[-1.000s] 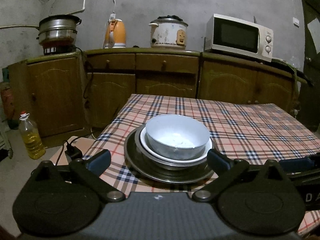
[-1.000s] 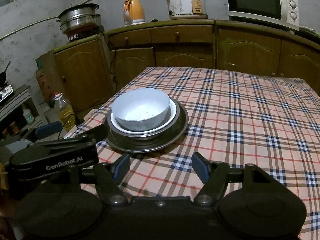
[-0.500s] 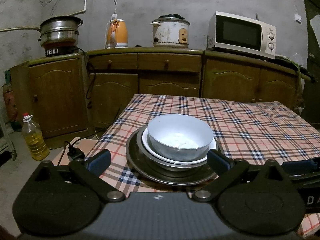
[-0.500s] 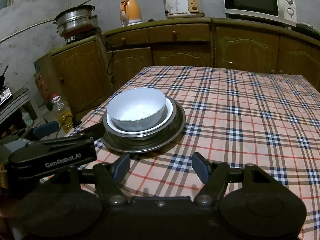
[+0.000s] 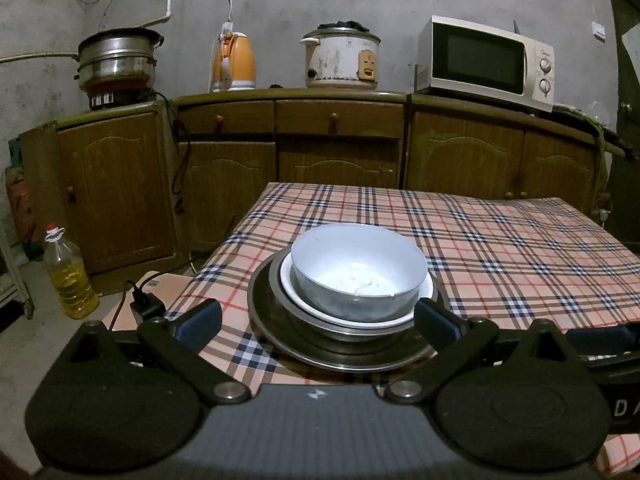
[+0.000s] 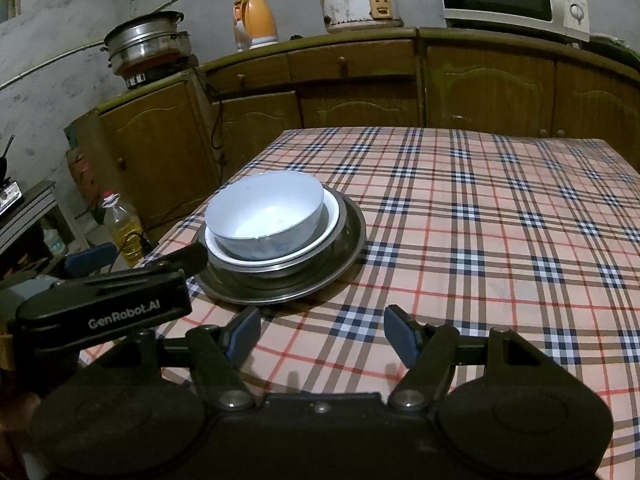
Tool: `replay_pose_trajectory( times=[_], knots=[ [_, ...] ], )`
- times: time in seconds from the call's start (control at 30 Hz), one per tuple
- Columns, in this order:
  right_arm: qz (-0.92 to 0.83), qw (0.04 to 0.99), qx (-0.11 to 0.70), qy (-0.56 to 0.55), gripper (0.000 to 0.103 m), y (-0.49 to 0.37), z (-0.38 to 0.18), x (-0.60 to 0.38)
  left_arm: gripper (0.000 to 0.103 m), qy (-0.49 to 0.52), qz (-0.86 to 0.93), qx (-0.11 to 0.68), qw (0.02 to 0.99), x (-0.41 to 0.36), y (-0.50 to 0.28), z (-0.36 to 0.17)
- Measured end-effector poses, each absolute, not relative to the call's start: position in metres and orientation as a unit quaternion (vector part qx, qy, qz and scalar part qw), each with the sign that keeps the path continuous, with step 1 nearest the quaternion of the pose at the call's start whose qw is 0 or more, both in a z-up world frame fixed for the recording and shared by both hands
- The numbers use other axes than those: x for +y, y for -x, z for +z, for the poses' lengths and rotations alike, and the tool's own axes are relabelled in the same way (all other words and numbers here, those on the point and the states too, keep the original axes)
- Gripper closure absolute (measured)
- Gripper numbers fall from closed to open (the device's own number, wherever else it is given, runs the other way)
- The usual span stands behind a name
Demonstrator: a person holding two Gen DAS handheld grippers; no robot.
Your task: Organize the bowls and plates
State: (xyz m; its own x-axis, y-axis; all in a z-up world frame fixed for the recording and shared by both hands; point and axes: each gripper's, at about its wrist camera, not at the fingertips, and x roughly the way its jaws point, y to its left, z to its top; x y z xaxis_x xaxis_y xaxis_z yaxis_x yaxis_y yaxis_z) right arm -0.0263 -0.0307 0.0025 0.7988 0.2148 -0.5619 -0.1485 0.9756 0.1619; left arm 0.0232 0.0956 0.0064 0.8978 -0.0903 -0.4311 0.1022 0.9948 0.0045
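Centre of the left wrist view: white bowl nested in a white plate on steel plates, near the bench corner. Likely rigid, slippery and breakable; grip its rim. Left tongs and right tongs gape empty.

Left hand-held gripper and right hand-held gripper both gape wide, empty.
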Motion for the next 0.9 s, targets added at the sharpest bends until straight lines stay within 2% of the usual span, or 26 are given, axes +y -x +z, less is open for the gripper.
replay_pose_trajectory(
  times=[0.9],
  knots=[
    [0.093, 0.943, 0.311, -0.075, 0.022, 0.017, -0.011, -0.038, 0.0, -0.018, -0.039, 0.238, 0.97, 0.088, -0.032, 0.004]
  ],
)
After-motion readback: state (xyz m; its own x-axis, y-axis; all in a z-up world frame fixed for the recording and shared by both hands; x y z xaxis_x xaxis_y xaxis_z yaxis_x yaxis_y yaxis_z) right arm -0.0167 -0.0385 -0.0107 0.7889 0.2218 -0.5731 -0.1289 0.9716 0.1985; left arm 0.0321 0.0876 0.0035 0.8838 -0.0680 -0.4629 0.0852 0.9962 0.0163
